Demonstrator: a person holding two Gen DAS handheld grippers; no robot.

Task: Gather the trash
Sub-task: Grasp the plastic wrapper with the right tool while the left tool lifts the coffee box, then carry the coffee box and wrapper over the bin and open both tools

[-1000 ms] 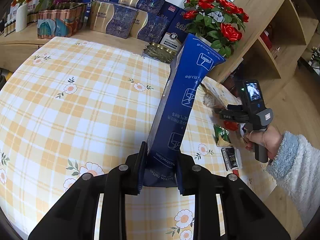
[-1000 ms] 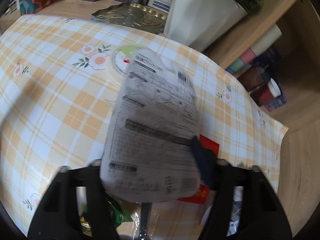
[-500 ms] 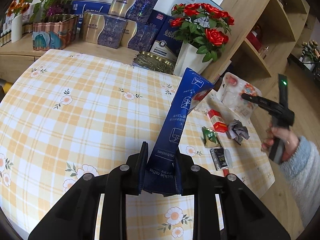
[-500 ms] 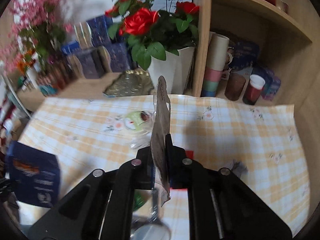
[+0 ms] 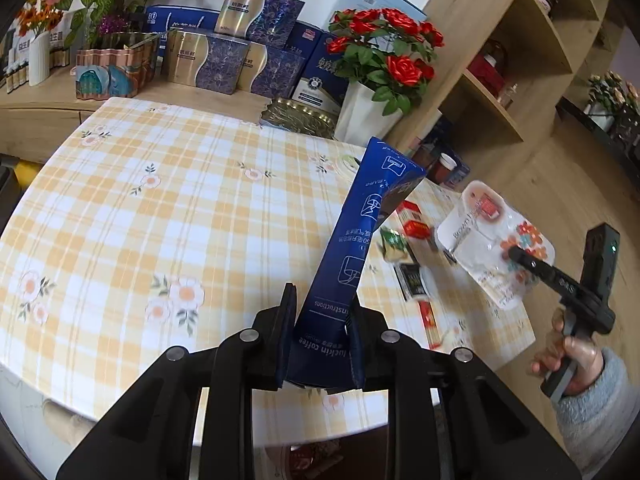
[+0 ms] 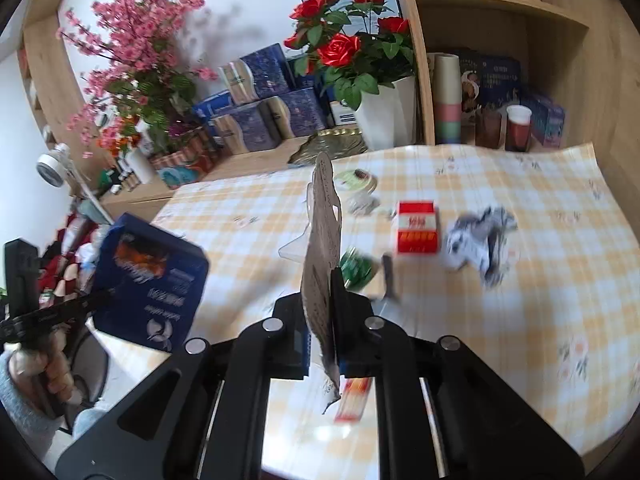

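My left gripper (image 5: 320,332) is clamped on the lower end of a tall dark-blue paper coffee bag (image 5: 360,240) with white printed diagrams, which stands up and leans away from me over the table covered in a yellow-and-white checked, flower-printed cloth (image 5: 160,208); from the right wrist view the same bag (image 6: 150,284) hangs beyond the table's left edge, held in my left hand's tool. My right gripper (image 6: 320,320) is pinched tight on a flat white plastic food wrapper (image 6: 322,248) with grey print, seen edge-on and rising upright between the pads; in the left wrist view that wrapper (image 5: 488,240) shows its face, with red and orange pictures, raised above the table's right end, and my right hand (image 5: 568,356) in a pale blue fuzzy sleeve grips the handle. Still lying on the cloth are a red-and-white cigarette pack (image 6: 416,226), a crumpled grey-and-white paper wad (image 6: 480,244) just right of it, a small green foil packet (image 6: 356,268), a round green-and-white lid (image 6: 356,180) further back, and a thin red-and-white strip (image 6: 354,398) near the table's front edge. Behind the table stand a white pot of red roses (image 6: 384,116) and stacked blue-and-gold boxes (image 5: 224,64) on a wooden shelf.
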